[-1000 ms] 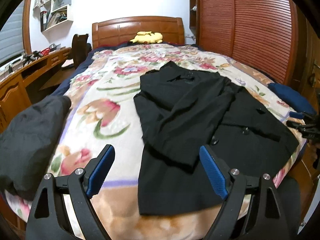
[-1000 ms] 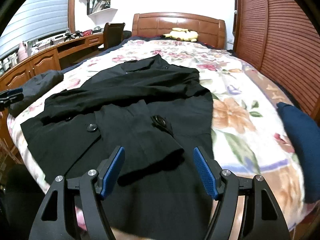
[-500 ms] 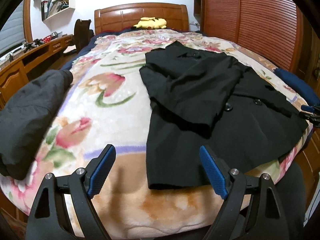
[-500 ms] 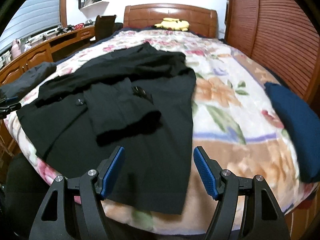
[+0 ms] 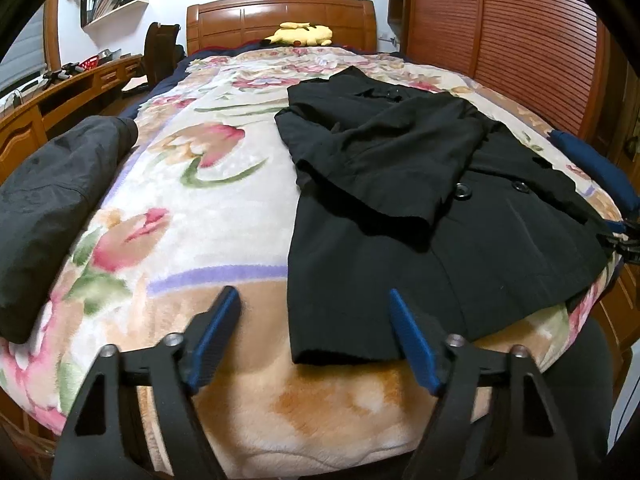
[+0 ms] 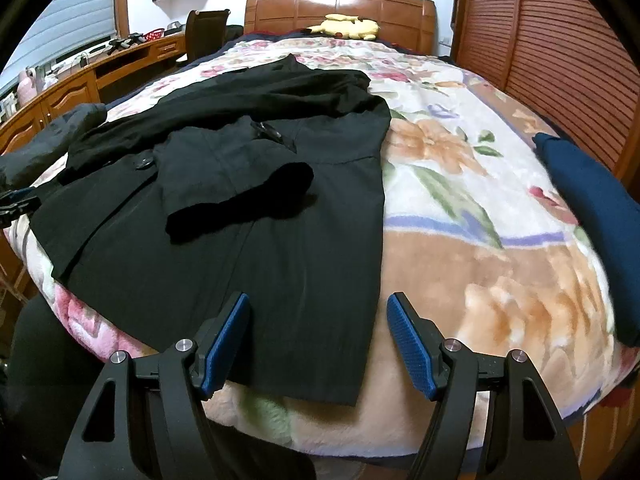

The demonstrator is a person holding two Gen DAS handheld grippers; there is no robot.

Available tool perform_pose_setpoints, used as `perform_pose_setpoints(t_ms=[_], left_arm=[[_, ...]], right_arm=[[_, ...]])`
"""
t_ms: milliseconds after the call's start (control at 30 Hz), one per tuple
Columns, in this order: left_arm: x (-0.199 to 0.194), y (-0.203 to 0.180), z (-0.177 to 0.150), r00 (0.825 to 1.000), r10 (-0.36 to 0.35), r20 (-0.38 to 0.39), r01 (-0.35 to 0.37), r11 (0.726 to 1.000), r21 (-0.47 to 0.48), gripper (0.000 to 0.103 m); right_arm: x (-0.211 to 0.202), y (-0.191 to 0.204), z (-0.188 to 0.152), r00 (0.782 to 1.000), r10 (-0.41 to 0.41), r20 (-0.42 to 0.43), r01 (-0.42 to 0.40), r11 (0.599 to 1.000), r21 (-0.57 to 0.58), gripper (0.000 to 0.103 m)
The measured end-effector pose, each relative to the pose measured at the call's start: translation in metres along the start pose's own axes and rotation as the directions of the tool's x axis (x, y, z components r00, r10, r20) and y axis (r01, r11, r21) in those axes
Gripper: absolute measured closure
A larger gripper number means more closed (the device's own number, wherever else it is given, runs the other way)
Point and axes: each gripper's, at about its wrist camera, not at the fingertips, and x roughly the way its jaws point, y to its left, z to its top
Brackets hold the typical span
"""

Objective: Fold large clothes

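Two tools, both spread wide and empty, poised low at the foot of the bed [image 5: 240,420]: left tool [image 5: 316,336] over the near left hem corner of the coat [image 5: 380,272], right tool [image 6: 318,340] over the near right hem corner, each about equally close. Long axis of coat running straight away from both tools, hem nearest, collar toward the headboard [image 5: 280,16]. Black, flat on the floral blanket, both sleeves already crossed over the chest, buttons showing, hem slightly draping past the mattress edge. Likely next: pinch both hem corners and carry them toward the collar. Off to either side, a dark jacket [image 5: 52,200] and a blue garment [image 6: 592,216].
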Motion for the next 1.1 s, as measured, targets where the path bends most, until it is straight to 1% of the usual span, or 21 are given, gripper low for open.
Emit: perform_pose_setpoints(t_ms=[133, 233, 267, 300, 333, 367, 400, 433, 467, 500, 533, 567, 600, 633, 700, 833, 967, 1100], left_arm=[[0.003, -0.001, 0.001, 1.000, -0.016, 0.001, 0.016, 1.000, -0.010, 0.047], [0.003, -0.004, -0.001, 0.999, -0.042, -0.007, 0.042, 0.999, -0.004, 0.061], [0.003, -0.005, -0.001, 0.999, -0.051, -0.014, 0.051, 0.999, 0.002, 0.070], [0.001, -0.007, -0.001, 0.998, -0.054, -0.019, 0.054, 0.999, 0.008, 0.083], [0.000, -0.008, 0.000, 0.998, -0.058, -0.023, 0.059, 0.998, 0.013, 0.086], [-0.002, -0.010, 0.002, 0.998, -0.058, -0.027, 0.059, 0.998, 0.022, 0.091], [-0.007, -0.014, 0.004, 0.998, -0.053, -0.023, 0.054, 0.998, 0.039, 0.093], [-0.014, -0.018, 0.007, 0.999, -0.050, -0.012, 0.051, 0.997, 0.060, 0.094], [-0.020, -0.021, 0.011, 0.999, -0.053, 0.001, 0.052, 0.996, 0.072, 0.095], [-0.027, -0.025, 0.013, 0.998, -0.057, 0.016, 0.055, 0.995, 0.080, 0.095], [-0.034, -0.028, 0.016, 0.998, -0.061, 0.030, 0.059, 0.995, 0.086, 0.095], [-0.042, -0.031, 0.020, 0.997, -0.066, 0.047, 0.061, 0.994, 0.094, 0.096], [-0.050, -0.035, 0.022, 0.996, -0.065, 0.064, 0.058, 0.993, 0.103, 0.096], [-0.057, -0.037, 0.025, 0.995, -0.063, 0.082, 0.054, 0.993, 0.109, 0.096], [-0.070, -0.040, 0.028, 0.991, -0.071, 0.112, 0.057, 0.992, 0.116, 0.096], [-0.087, -0.037, 0.029, 0.986, -0.079, 0.147, 0.064, 0.993, 0.104, 0.096], [-0.100, -0.037, 0.028, 0.982, -0.080, 0.172, 0.062, 0.992, 0.108, 0.096], [-0.115, -0.038, 0.033, 0.975, -0.083, 0.206, 0.059, 0.991, 0.121, 0.096]], right_arm=[[0.001, 0.000, -0.006, 1.000, 0.009, -0.002, -0.009, 1.000, 0.005, 0.030], [0.002, 0.001, -0.007, 1.000, 0.005, 0.004, -0.005, 1.000, 0.007, 0.030], [0.002, 0.001, -0.007, 1.000, 0.005, 0.006, -0.005, 1.000, 0.009, 0.030], [0.002, 0.001, -0.008, 1.000, 0.006, 0.009, -0.006, 1.000, 0.008, 0.031], [0.002, 0.002, -0.009, 1.000, 0.010, 0.011, -0.010, 1.000, 0.003, 0.033], [0.002, 0.003, -0.010, 1.000, 0.016, 0.015, -0.016, 1.000, -0.005, 0.037], [0.001, 0.004, -0.010, 1.000, 0.021, 0.017, -0.021, 1.000, -0.011, 0.041], [-0.001, 0.005, -0.011, 1.000, 0.027, 0.017, -0.027, 0.999, -0.019, 0.043], [-0.002, 0.006, -0.011, 0.999, 0.030, 0.016, -0.029, 0.999, -0.029, 0.048], [-0.004, 0.007, -0.010, 0.999, 0.032, 0.016, -0.031, 0.999, -0.039, 0.057], [-0.005, 0.008, -0.009, 0.999, 0.034, 0.015, -0.033, 0.998, -0.048, 0.061], [-0.006, 0.010, -0.008, 0.999, 0.033, 0.016, -0.032, 0.998, -0.061, 0.070], [-0.007, 0.012, -0.008, 0.999, 0.034, 0.021, -0.032, 0.997, -0.071, 0.077], [-0.008, 0.013, -0.006, 0.999, 0.036, 0.024, -0.034, 0.997, -0.075, 0.080], [-0.013, 0.016, -0.004, 0.998, 0.017, 0.060, -0.013, 0.997, -0.072, 0.090], [-0.033, 0.019, 0.003, 0.990, 0.011, 0.142, -0.003, 0.998, -0.061, 0.092], [-0.061, 0.018, 0.009, 0.978, 0.033, 0.206, -0.022, 0.998, -0.058, 0.093], [-0.090, 0.013, 0.007, 0.965, 0.052, 0.257, -0.039, 0.998, -0.054, 0.093]])
